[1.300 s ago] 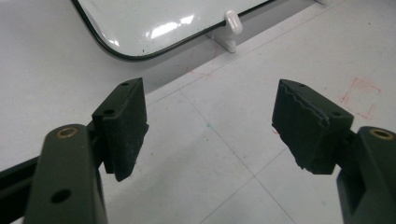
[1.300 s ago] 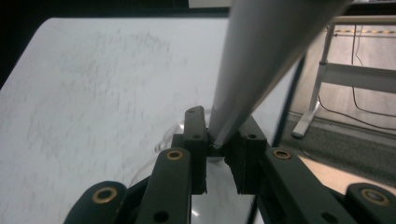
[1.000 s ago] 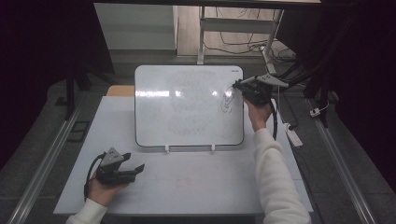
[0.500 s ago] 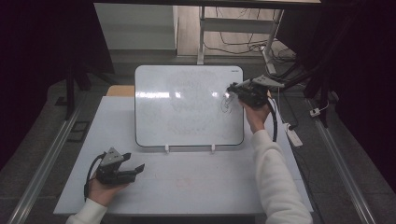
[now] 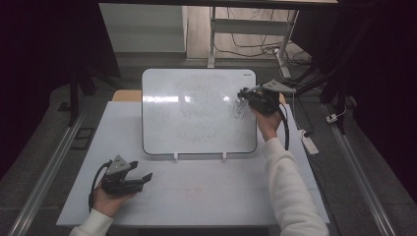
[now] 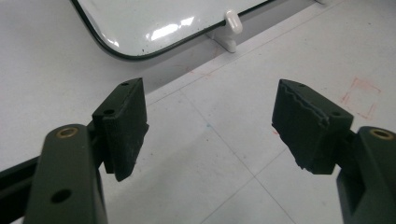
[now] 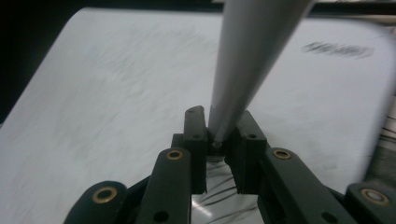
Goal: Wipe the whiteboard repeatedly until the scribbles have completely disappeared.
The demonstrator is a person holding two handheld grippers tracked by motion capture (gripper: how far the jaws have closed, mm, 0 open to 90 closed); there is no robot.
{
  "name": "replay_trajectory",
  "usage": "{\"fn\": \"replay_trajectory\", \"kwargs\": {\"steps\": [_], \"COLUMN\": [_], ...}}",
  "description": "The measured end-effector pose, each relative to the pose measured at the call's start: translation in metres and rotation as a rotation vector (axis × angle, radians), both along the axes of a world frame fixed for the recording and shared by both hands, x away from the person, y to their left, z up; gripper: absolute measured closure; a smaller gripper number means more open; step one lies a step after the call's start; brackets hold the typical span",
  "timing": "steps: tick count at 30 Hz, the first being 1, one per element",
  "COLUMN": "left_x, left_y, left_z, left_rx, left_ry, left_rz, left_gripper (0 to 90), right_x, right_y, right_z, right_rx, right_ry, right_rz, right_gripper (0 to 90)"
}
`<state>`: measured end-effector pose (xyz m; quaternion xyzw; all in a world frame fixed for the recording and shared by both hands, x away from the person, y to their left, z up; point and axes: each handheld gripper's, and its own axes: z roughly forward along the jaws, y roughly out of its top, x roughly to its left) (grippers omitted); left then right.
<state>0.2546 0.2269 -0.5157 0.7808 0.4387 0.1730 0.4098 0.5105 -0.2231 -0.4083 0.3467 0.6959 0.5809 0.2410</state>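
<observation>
Two claws — right claw [image 7: 222,140] grips one marker [image 7: 247,60]; one whiteboard [image 5: 196,142].

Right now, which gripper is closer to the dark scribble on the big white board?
The right gripper. It is right beside the dark scribble on the white board, clamping a grey marker. The left gripper rests open on the table, nearer the person.

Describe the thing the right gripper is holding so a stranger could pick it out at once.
Start at the white rounded-corner whiteboard propped on the pale table. At its right edge the right gripper is raised in the person's hand. Pinched between its black jaws is a slim grey tapered marker-like stick, the only loose object here; the left gripper is open over bare table.
</observation>
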Motion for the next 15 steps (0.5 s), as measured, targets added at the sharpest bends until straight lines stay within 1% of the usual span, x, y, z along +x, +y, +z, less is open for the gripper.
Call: {"fn": "replay_trajectory", "kwargs": {"steps": [1, 2, 3, 4, 5, 6, 7, 8, 9, 10, 11, 12, 13, 15], "left_x": [-0.001, -0.001, 0.000, 0.000, 0.001, 0.001, 0.001, 0.001, 0.000, 0.000, -0.001, -0.001, -0.001, 0.000], "left_y": [0.000, 0.000, 0.000, 0.000, 0.000, 0.000, 0.001, 0.000, 0.000, 0.000, -0.001, -0.001, -0.001, 0.000], "left_z": [0.000, 0.000, 0.000, 0.000, 0.000, 0.000, 0.000, 0.000, 0.000, 0.000, 0.001, 0.001, 0.001, 0.000], "left_rx": [-0.001, 0.000, 0.000, 0.000, 0.001, 0.000, -0.001, 0.001, 0.001, 0.002, 0.003, 0.003, 0.003, 0.001], "left_ry": [-0.002, -0.004, -0.003, -0.001, 0.000, 0.001, 0.002, 0.001, 0.000, -0.002, -0.003, -0.005, -0.005, -0.001], "left_rz": [-0.002, -0.001, -0.001, -0.001, 0.000, 0.001, 0.001, 0.001, -0.001, -0.001, -0.003, -0.004, -0.004, -0.001], "left_gripper": [27.4, 27.4, 27.4, 27.4, 27.4, 27.4, 27.4, 27.4, 27.4, 27.4, 27.4, 27.4, 27.5, 27.5], "right_x": [0.001, 0.001, 0.001, -0.004, -0.004, -0.010, -0.010, -0.008, -0.008, -0.005, -0.005, -0.003, -0.007, -0.014], "right_y": [-0.003, -0.002, -0.002, 0.009, 0.009, 0.019, 0.019, 0.013, 0.013, -0.001, -0.001, -0.006, -0.004, 0.007], "right_z": [0.000, -0.001, -0.001, -0.007, -0.007, -0.011, -0.011, -0.008, -0.008, -0.004, -0.004, -0.004, -0.007, -0.012], "right_rx": [0.025, 0.036, 0.036, 0.000, 0.000, -0.066, -0.066, -0.053, -0.053, 0.001, 0.001, 0.035, 0.037, -0.048], "right_ry": [0.004, 0.011, 0.011, 0.027, 0.027, 0.020, 0.020, 0.021, 0.021, 0.017, 0.017, 0.026, 0.038, 0.031], "right_rz": [-0.012, -0.010, -0.010, 0.060, 0.060, 0.112, 0.112, 0.090, 0.090, -0.006, -0.006, -0.021, 0.001, 0.066], "right_gripper": [77.6, 77.6, 77.6, 77.6, 77.6, 77.6, 77.6, 77.6, 77.6, 77.6, 77.6, 77.6, 77.6, 77.6]}}
